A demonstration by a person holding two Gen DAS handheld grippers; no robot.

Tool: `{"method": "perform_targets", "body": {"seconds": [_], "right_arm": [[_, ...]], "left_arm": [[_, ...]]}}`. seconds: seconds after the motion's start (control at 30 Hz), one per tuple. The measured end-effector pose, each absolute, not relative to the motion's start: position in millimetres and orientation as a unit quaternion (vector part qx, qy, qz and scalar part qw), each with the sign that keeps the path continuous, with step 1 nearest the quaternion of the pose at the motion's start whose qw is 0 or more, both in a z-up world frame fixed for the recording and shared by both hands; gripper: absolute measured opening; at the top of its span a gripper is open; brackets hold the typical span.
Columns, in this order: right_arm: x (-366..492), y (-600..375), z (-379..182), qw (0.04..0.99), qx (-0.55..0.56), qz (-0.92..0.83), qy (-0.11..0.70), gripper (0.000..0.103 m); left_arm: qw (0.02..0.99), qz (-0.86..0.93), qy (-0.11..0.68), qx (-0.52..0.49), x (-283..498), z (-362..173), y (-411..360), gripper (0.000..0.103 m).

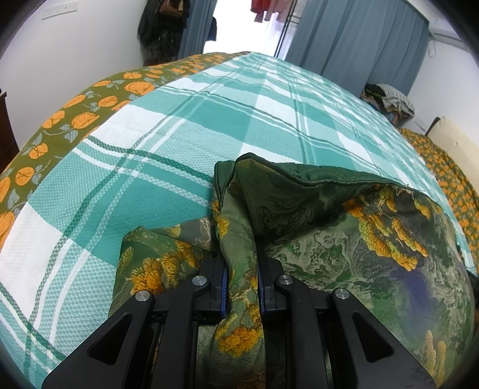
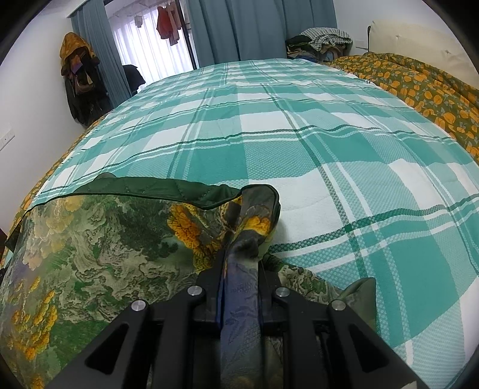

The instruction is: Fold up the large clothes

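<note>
A large green garment point(image 1: 344, 239) with a yellow and orange landscape print and a dark green hem is held over the bed. My left gripper point(image 1: 241, 263) is shut on a bunched corner of it at the lower middle of the left wrist view. The garment stretches to the right from there. My right gripper point(image 2: 239, 269) is shut on the other corner of the garment point(image 2: 104, 248), which spreads to the left in the right wrist view. Both fingertip pairs are mostly hidden by the fabric.
A teal and white plaid cover point(image 1: 179, 143) lies flat over the bed point(image 2: 299, 134). An olive blanket with orange flowers point(image 2: 419, 83) lies along the bed's edge. Blue curtains point(image 2: 254, 27), hanging coats point(image 2: 80, 80) and a clothes pile point(image 2: 323, 42) stand beyond.
</note>
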State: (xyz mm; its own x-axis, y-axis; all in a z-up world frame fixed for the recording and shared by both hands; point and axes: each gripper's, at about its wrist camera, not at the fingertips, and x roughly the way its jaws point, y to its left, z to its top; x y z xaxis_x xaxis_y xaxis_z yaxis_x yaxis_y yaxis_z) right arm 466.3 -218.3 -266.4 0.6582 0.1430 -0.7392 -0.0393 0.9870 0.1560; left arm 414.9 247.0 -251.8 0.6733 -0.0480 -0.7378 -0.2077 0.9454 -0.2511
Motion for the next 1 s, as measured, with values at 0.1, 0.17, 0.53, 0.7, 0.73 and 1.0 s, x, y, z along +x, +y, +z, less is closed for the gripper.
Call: {"method": "perform_targets", "body": {"seconds": [0.1,0.17,0.53,0.7,0.73,1.0], "right_arm": [[466.1,-220.0,-266.6,0.908,0.067,0.052,0.410,0.017],[466.2,-220.2,-266.7,0.908,0.068,0.053,0.410,0.017],[465.4,-222.3,-264.7,0.909,0.078,0.055,0.406,0.017],[463.8,-229.4,-262.1,0.907,0.105,0.063,0.402,0.019],[463.6,-231.2,-261.1,0.906,0.110,0.065,0.404,0.019],[440.0,-266.0,-206.0,0.912,0.153,0.060,0.375,0.064]], "left_arm": [[0.901,0.044,0.402,-0.159,414.9,-251.8,247.0,0.016],[0.901,0.045,0.402,-0.159,414.8,-251.6,247.0,0.016],[0.901,0.043,0.401,-0.160,414.5,-251.6,247.2,0.016],[0.904,0.044,0.393,-0.162,411.3,-246.9,248.7,0.024],[0.903,0.041,0.394,-0.165,410.4,-245.1,250.1,0.027],[0.898,0.040,0.415,-0.140,379.0,-204.8,254.5,0.082]]}}
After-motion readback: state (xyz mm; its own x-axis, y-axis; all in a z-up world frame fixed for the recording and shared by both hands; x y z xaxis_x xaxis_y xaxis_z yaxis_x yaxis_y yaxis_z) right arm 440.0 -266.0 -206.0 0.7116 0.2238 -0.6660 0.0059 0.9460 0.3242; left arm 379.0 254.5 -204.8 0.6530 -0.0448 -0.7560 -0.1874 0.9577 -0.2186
